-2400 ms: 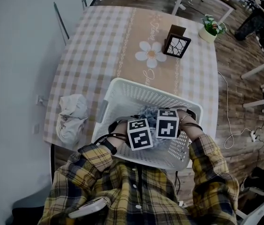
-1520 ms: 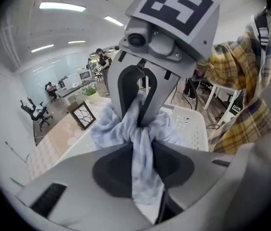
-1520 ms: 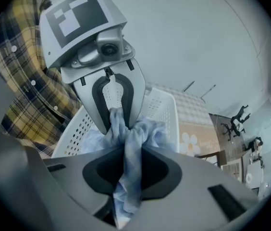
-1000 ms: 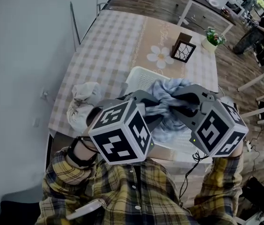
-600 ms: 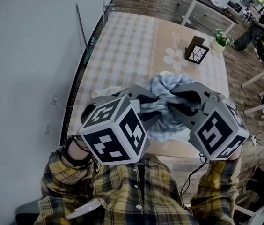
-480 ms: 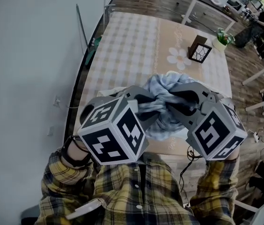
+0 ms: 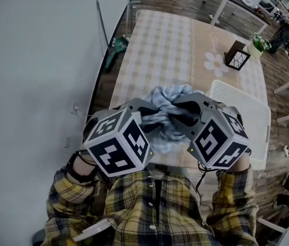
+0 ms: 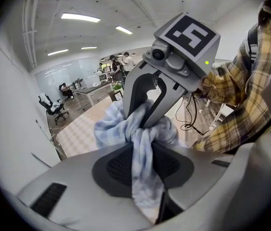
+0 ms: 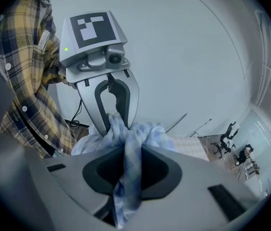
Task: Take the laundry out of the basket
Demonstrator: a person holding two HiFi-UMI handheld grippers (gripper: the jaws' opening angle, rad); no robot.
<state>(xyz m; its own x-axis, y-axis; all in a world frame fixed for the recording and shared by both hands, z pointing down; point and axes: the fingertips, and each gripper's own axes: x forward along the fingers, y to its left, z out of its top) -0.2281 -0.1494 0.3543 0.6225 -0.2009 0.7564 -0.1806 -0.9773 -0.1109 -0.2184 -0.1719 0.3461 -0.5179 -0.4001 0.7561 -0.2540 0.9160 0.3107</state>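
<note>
Laundry, a pale blue checked cloth (image 7: 167, 97), hangs bunched in the air between both tongs, over the near end of the table (image 7: 165, 40). It is clear of the white basket (image 7: 249, 118), which sits on the table at about 3 o'clock from the bundle. The left tongs (image 8: 142, 163) are clamped on one twisted fold of the cloth, which runs down between their pads. The right tongs (image 9: 127, 173) pinch another fold the same way. The two tools face each other tip to tip, very close, with the cloth knotted up between them. Toward 1 o'clock on the table stands a small dark holder (image 7: 236, 56). Yellow plaid sleeves (image 7: 231, 199) show at 6 o'clock
</note>
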